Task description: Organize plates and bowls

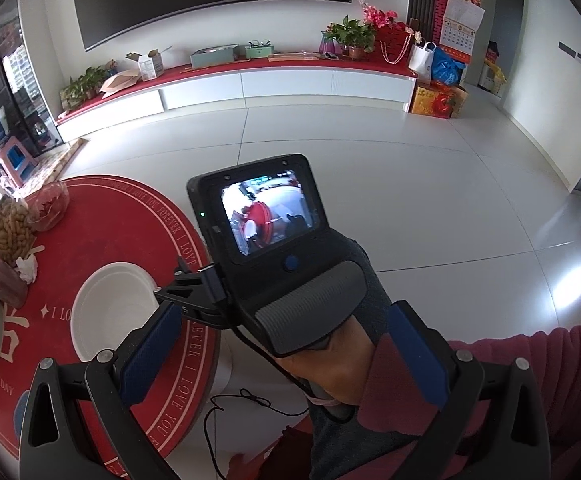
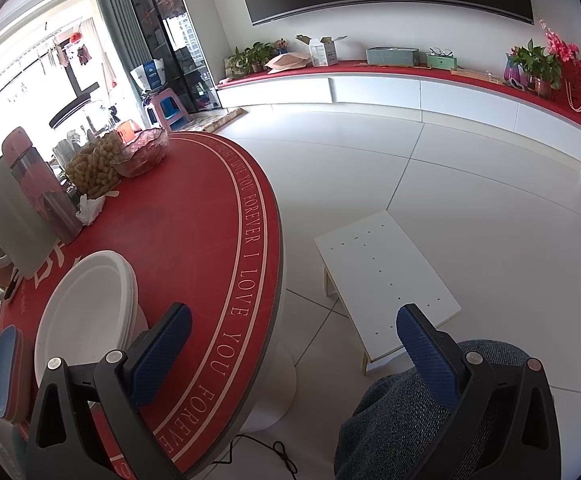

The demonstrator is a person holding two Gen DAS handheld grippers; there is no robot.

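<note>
A stack of white plates sits on the round red table, to the left of my right gripper, which is open and empty over the table's edge. A blue plate on a red one lies at the far left. In the left wrist view the white plates lie on the red table. My left gripper is open and empty. The right gripper's body with its screen and the holding hand fill the gap between my left fingers.
A bag of peanuts, a pink glass bowl, a thermos and a pale kettle stand at the table's far left. A low white stool stands on the tiled floor to the right.
</note>
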